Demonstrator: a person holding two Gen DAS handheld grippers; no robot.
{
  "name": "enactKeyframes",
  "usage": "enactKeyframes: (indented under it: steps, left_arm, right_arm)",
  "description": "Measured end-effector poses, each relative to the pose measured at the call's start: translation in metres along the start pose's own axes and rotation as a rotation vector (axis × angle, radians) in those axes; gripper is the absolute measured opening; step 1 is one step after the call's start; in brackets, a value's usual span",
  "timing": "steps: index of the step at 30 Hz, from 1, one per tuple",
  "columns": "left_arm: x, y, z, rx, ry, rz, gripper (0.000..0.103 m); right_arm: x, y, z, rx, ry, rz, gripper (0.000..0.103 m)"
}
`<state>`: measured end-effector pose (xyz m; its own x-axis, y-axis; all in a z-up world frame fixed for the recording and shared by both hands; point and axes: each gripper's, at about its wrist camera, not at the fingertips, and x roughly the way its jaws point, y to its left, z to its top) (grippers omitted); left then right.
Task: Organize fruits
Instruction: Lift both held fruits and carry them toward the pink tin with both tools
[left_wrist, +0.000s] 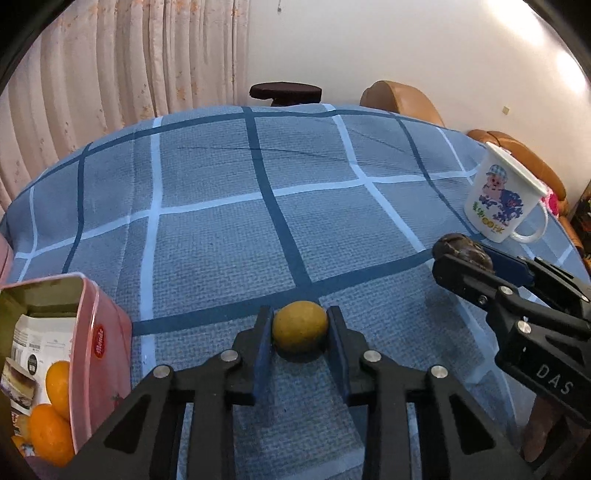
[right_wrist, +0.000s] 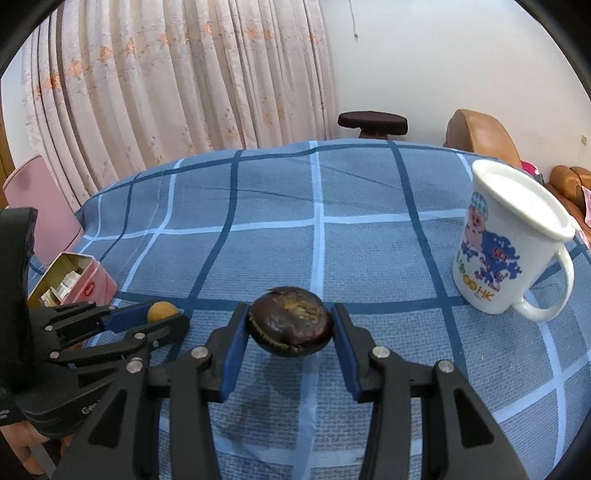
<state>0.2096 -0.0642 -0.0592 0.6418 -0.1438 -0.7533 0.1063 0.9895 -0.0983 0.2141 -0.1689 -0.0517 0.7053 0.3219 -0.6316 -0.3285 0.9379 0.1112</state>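
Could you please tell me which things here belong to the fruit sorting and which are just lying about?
Part of the job:
yellow fruit in left gripper
dark fruit in right gripper
pink tin holding oranges

Lying about:
cartoon mug
stool

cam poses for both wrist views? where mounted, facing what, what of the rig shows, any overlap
Left wrist: sits behind the left tool, looks across the checked tablecloth toward curtain and wall; its fingers clamp a yellow fruit; right tool enters from the right.
Right wrist: sits behind the right tool, same heading; fingers clamp a dark brown fruit; left tool and some of the person's hand at left.
Shared: both fruits, white mug, pink tin, tablecloth, dark stool.
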Motion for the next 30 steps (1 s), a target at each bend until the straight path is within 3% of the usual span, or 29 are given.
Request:
enactKeyframes:
  steps: [30]
  left_arm:
    - [-0.05,-0.006,-0.014,0.021,-0.237,0.06,0.031]
  right_arm:
    - [-0.032,0.011,-0.004,-0.056,-0.163,-0.039,0.047]
